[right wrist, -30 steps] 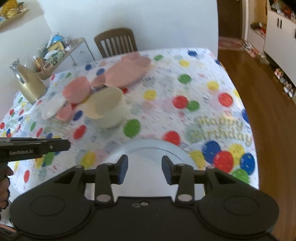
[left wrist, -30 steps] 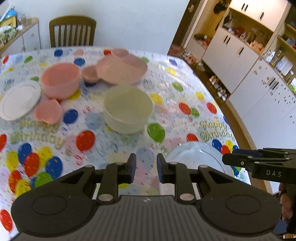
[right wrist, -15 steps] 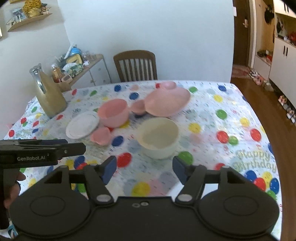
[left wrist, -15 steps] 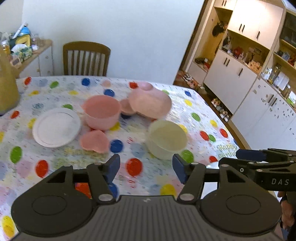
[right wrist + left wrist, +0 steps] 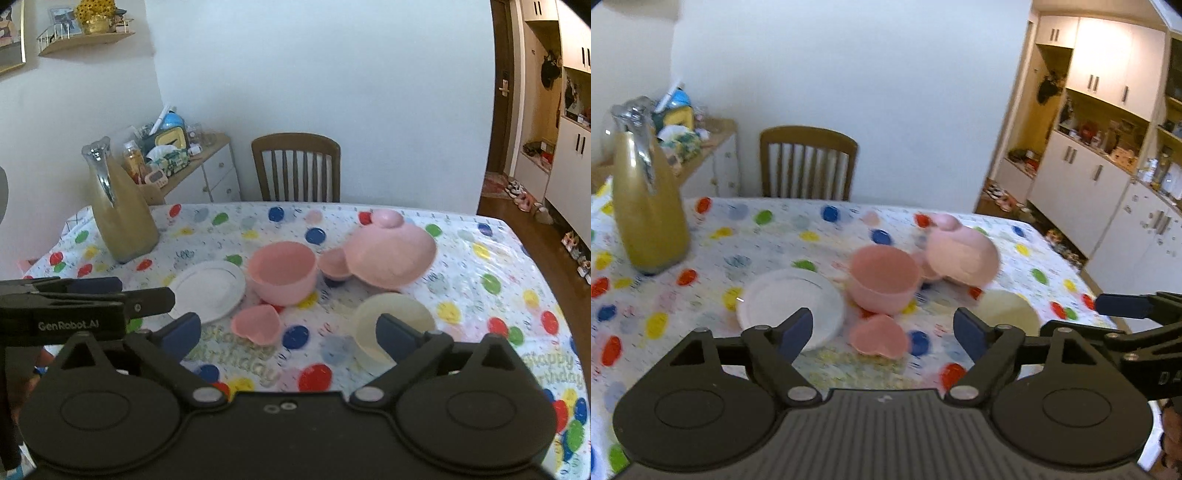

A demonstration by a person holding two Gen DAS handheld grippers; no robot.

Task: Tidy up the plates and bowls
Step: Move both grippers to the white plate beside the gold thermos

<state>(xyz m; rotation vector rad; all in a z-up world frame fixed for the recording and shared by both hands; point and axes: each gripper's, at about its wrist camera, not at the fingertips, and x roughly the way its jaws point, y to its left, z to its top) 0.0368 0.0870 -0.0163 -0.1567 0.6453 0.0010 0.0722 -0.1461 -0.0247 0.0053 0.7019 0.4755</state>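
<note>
Closest to the viewer, two handheld grippers hover side by side above the near edge of a table covered in a balloon-print cloth (image 5: 480,258). The left gripper (image 5: 882,328) has its fingers spread wide and holds nothing. The right gripper (image 5: 288,332) is likewise spread wide and empty.

Just beyond the fingers, a small pink heart-shaped dish (image 5: 255,325) lies on the cloth. To its right sits a cream bowl (image 5: 391,325), partly hidden behind the right gripper's finger. To the left of the dish lies a flat white plate (image 5: 207,290). Behind the heart dish stands a deep pink bowl (image 5: 282,273), and to its right a small pink bowl (image 5: 334,264) touches a large pink mouse-eared plate (image 5: 391,254), which looks tilted, propped on the small bowl.

Farther back, a tall gold jug (image 5: 118,206) stands at the table's left, with a wooden chair (image 5: 295,166) beyond.

Nothing appears sorted yet. The likely risks: the pink pieces crowd together, so reaching for one could knock its neighbour, and the leaning plate may slide if the small bowl under it is disturbed. Smooth rims could also slip from a shallow pinch.
</note>
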